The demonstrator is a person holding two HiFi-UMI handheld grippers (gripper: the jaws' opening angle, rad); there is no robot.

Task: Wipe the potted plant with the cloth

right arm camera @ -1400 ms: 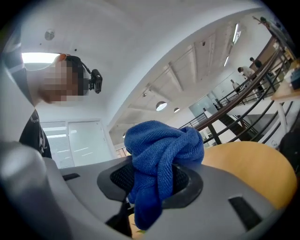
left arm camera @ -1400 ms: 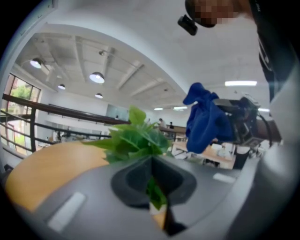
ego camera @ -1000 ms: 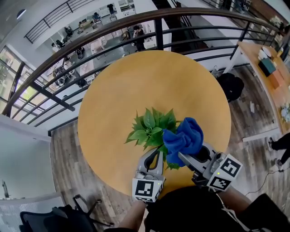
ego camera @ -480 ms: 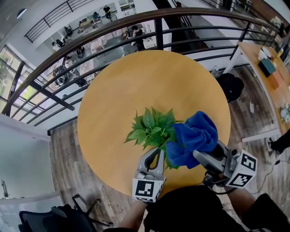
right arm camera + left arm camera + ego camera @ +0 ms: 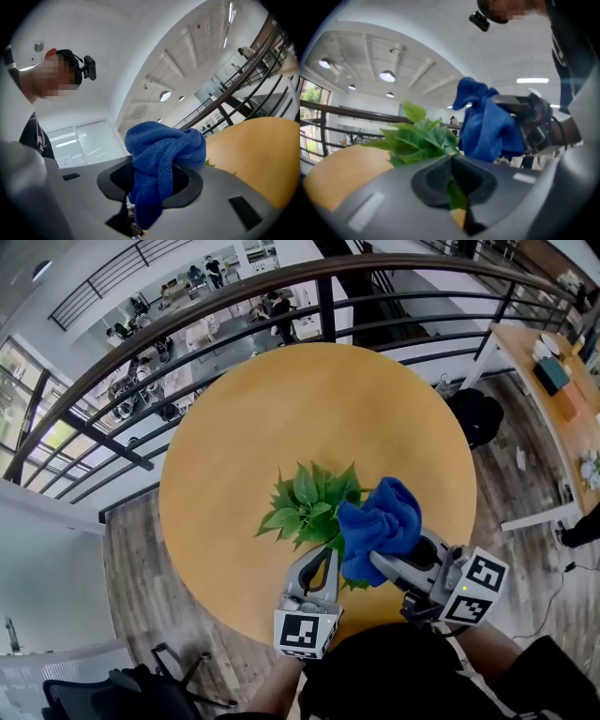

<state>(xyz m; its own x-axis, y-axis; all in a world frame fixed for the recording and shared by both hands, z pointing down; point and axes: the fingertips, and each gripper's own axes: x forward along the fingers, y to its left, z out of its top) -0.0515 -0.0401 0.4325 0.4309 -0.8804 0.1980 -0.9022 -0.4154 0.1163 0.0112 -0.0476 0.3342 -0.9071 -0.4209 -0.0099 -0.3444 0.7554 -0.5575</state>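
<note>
The potted plant [image 5: 307, 502] stands on the round wooden surface [image 5: 309, 399], a little below the middle of the head view and towards the surface's lower edge. Its pot is hidden under the leaves.

The left tongs [image 5: 322, 554] come up from the bottom of the frame and are closed. The left gripper view shows a single leaf [image 5: 455, 194] pinched in the seam between the two jaws. That grip looks meant to steady the foliage, so that the leaves do not swing away when something rubs on them.

The right tongs [image 5: 377, 561] reach in from the lower right and are clamped on the blue cloth [image 5: 380, 521]. In the right gripper view the cloth bulges out of the jaws as a thick, twisted wad, with a tail hanging down between them. Bunched like this it makes a soft pad ahead of the hard jaw tips, which suits thin leaves.

In the head view the wad lies against the right-hand side of the plant and covers its lower right leaves. It appears to touch them, though the contact itself cannot be seen. From the left gripper view the cloth rises just beside and behind the greenery.

Wiping appears to be under way on that right side. The leaves to the upper left are uncovered, and I judge they still need a pass. A dark railing [image 5: 234, 301] curves across the top of the frame beyond the surface.
</note>
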